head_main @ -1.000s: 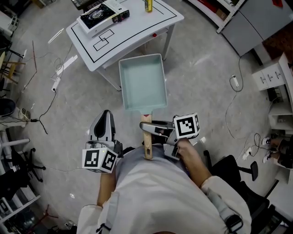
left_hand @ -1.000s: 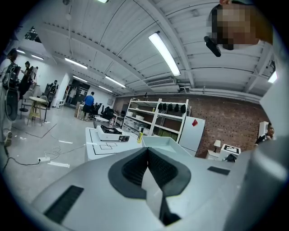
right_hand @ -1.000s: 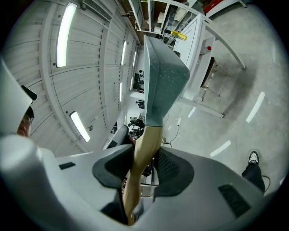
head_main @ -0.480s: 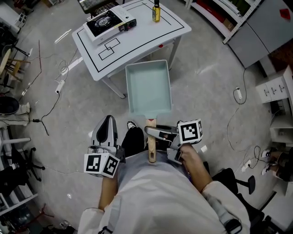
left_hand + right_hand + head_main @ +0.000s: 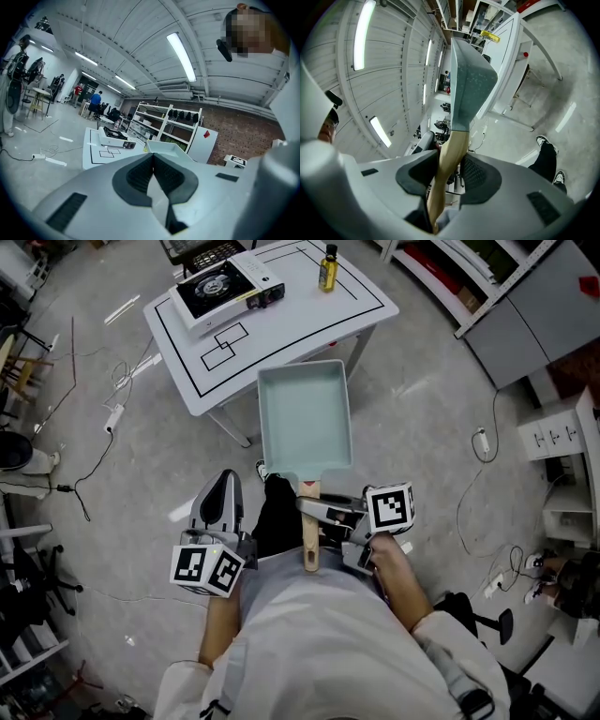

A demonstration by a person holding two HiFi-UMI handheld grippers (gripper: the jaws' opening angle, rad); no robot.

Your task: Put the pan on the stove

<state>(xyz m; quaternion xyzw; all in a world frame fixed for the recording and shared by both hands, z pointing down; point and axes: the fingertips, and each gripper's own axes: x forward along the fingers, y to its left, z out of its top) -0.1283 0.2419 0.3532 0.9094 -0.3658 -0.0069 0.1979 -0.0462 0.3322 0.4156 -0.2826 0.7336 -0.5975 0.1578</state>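
**Right gripper carried the pan toward the table, left gripper idle**

Right gripper (image 5: pixel 314 510) reached in from the right across the person's front, its jaws clamped on the wooden handle (image 5: pixel 308 542) of the pan (image 5: pixel 305 418). The right hand (image 5: pixel 380 554) sat behind the marker cube with the forearm bent in at the waist. The pale, rectangular pan hung out ahead of the body above the floor, and in the head view its far rim overlapped the near edge of the white table (image 5: pixel 309 329).

The stove (image 5: pixel 230 282) stood on the table's far left part, with a small bottle (image 5: pixel 328 266) to its right, both well apart from the pan. Left gripper (image 5: pixel 221 482) pointed forward beside the left hip, with its jaws closed together on nothing.

Against a second earlier, the table, stove and bottle lay lower and fuller in the head view. A dark trouser leg and shoe (image 5: pixel 266 486) had appeared between the grippers. Both grips were unchanged.
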